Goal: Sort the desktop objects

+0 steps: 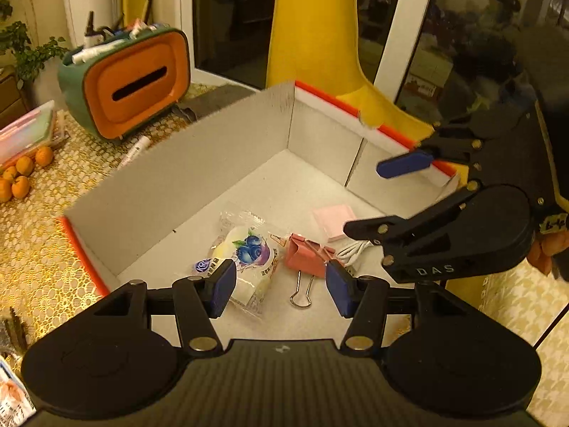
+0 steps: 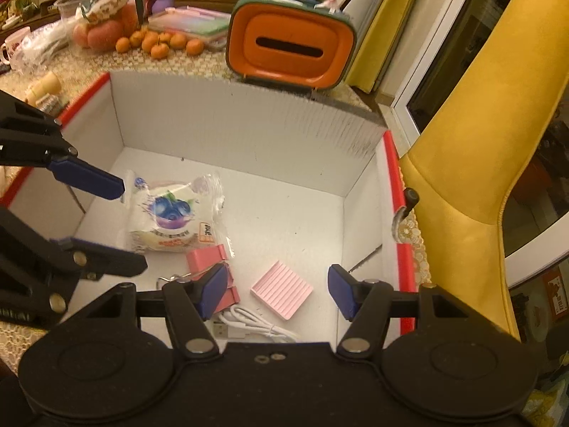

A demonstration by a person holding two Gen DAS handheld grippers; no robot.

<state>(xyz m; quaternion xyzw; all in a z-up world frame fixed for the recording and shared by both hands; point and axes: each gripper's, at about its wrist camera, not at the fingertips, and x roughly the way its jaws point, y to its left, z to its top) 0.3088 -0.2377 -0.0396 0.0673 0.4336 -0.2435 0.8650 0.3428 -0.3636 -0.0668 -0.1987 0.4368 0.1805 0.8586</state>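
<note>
Both jaws empty and parted, the left gripper (image 1: 281, 286) and right gripper (image 2: 277, 290) hover over the white box (image 2: 249, 128); lifting straight up should clear its walls.

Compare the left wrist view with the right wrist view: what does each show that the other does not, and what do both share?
Only the left wrist view shows the dark window glass behind the box. Only the right wrist view shows the mug and the apples.

Both show the white box with the snack packet, pink binder clip, pink pad and white cable inside, plus the orange tissue holder, the oranges, and the open, empty left gripper and right gripper.
</note>
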